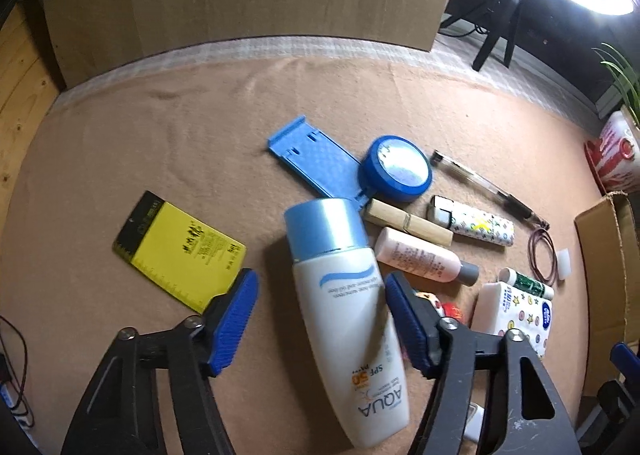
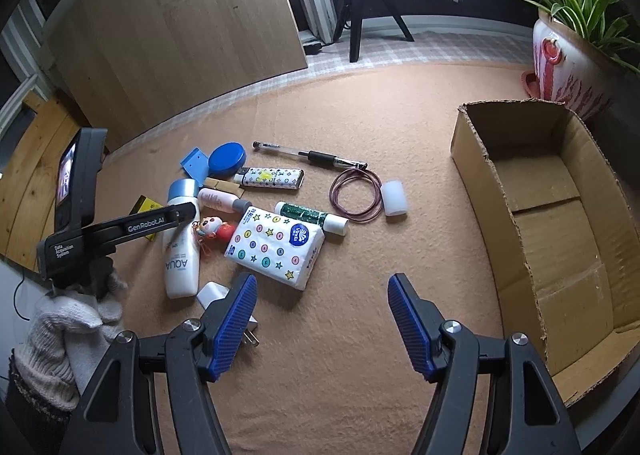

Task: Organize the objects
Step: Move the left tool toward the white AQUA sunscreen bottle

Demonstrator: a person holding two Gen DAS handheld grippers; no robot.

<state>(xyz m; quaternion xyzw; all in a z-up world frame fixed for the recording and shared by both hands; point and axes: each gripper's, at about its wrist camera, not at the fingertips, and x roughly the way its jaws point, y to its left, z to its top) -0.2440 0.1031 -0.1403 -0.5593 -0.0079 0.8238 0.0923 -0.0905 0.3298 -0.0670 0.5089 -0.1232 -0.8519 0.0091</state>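
My left gripper [image 1: 322, 321] is open, its blue pads either side of a white AQUA sunscreen bottle [image 1: 344, 295] with a blue cap that lies on the tan mat; the bottle also shows in the right wrist view [image 2: 182, 255]. Beside it lie a pink bottle [image 1: 424, 259], a wooden stick [image 1: 408, 222], a patterned lighter [image 1: 476, 225], a blue mirror [image 1: 396, 169], a pen [image 1: 484, 185] and a tissue pack [image 2: 276, 247]. My right gripper [image 2: 322, 321] is open and empty over bare mat, left of an open cardboard box [image 2: 560, 215].
A yellow card [image 1: 178, 251] lies left of the bottle. A wire loop [image 2: 356, 195], a white cap [image 2: 394, 197], a green tube [image 2: 312, 217], a small toy [image 2: 212, 229] and a white plug [image 2: 228, 303] lie on the mat. A potted plant [image 2: 568, 55] stands behind the box.
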